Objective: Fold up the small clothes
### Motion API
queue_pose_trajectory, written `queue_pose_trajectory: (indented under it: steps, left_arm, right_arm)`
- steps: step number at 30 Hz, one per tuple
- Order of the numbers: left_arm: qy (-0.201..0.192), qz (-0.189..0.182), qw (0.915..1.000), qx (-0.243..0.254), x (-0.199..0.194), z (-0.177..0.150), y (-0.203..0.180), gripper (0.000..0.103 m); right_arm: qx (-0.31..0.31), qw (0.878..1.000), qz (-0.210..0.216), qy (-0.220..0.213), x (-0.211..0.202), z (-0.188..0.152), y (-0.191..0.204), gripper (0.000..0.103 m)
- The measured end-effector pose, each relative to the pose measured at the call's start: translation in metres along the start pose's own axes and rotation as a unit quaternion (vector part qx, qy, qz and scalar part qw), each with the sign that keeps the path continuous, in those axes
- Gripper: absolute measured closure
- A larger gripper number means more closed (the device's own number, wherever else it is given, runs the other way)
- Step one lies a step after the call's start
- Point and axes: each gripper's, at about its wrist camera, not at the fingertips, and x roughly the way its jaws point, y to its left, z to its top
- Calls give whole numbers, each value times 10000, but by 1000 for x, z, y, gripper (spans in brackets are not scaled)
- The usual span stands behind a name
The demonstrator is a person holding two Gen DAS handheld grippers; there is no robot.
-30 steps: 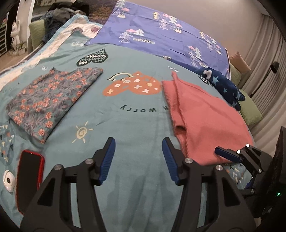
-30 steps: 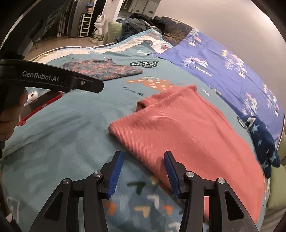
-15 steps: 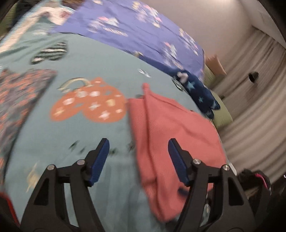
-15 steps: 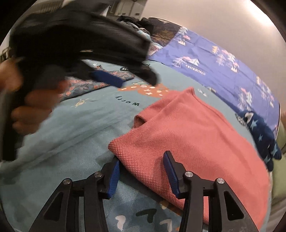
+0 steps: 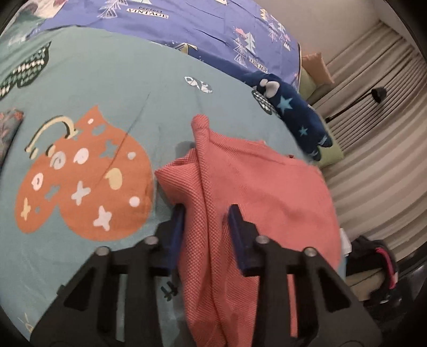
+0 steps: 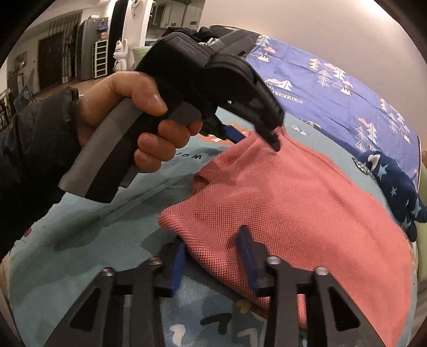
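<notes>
Salmon garment [image 5: 267,192]: coarse, matt waffle-knit cloth. Bed sheet [image 5: 133,88]: smooth, matt printed cotton-like cloth. Left claw [image 5: 205,227]: matt black plastic with blue pads [image 5: 236,227].

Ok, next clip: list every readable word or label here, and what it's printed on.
"VINTAGE": purple sheet, repeated beside its tree prints.
Small word above it: too blurred to be sure of.
Upside-down black lettering on teal bedspread: partly hidden, unreadable.
Print on left gripper housing: too small.
</notes>
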Motion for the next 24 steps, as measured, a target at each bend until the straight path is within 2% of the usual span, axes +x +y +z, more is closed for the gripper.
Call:
queue_pose_trajectory:
  steps: [1, 2, 5, 10, 14, 24]
  left_arm:
    - [1, -38, 10000, -11, 0, 1, 0, 85]
    - [9, -84, 10000, -36, -1, 2, 0, 88]
    - [-63, -42, 10000, 52, -7, 5, -8, 90]
    - [-91, 206, 9996, 160, -16, 16, -23, 90]
    - [-109, 270, 9994, 186, -18, 24, -36, 90]
    - [-142, 602, 9965, 565, -22, 42, -99, 90]
  right_arm:
    - [35, 10000, 50, -13, -1, 0, -1, 84]
    - [65, 9999, 89, -28, -2, 1, -2, 89]
    - [197, 9995, 210, -126, -6, 2, -8, 97]
    - [537, 9969, 375, -442, -23, 6, -25, 97]
    - [722, 9946, 388, -640, -36, 10, -38, 97]
    - [1411, 9833, 382, -1081, -75, 1, -89, 98]
